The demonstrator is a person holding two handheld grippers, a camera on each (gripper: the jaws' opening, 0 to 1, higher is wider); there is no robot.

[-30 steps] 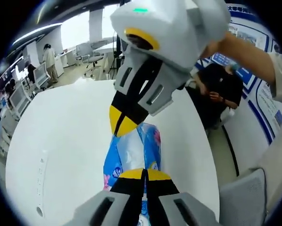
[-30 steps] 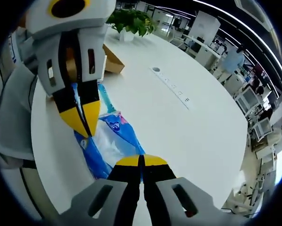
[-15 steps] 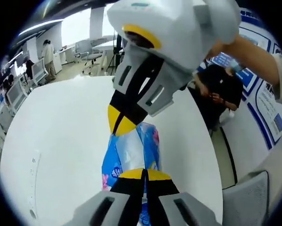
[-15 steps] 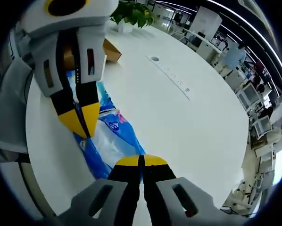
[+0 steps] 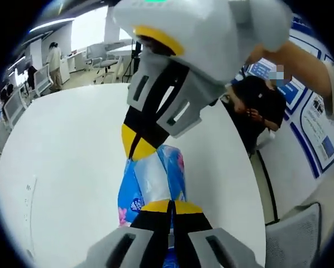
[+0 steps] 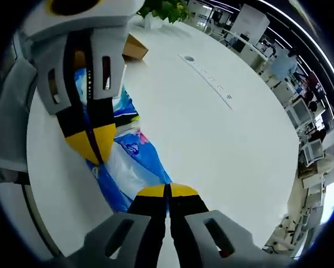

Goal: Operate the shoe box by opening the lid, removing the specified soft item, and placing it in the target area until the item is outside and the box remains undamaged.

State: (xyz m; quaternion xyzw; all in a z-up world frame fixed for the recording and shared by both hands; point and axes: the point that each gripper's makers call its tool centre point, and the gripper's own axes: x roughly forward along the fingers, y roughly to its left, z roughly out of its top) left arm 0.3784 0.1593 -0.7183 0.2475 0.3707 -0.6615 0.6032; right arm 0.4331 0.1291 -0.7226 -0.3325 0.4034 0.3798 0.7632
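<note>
Left claw (image 5: pixel 171 207), nearest item in the left gripper view: yellow tips pressed together on the near end of the blue tissue pack (image 5: pixel 150 181), gripping it. Right claw (image 6: pixel 168 192), nearest item in the right gripper view: tips likewise clamped, on the opposite end of the same pack. Tissue pack: soft plastic wrap, blue with pink flowers and a clear middle panel, stretched between my two claws above the white table (image 5: pixel 66 151); whether its underside touches the table I cannot tell. Beyond it in the left gripper view, my other claw comes in from above, biting the far end. Shoe box (image 6: pixel 134 47): brown cardboard, further back on the table in the right gripper view, partly hidden behind my left claw; the pack is already out of it. Potted plant (image 6: pixel 168 9): beyond the box, at the table's far edge. Handling note, my judgement: lower both ends level, keep the film just taut so it does not tear, and release both claws only once the pack rests flat, well apart from the box.
</note>
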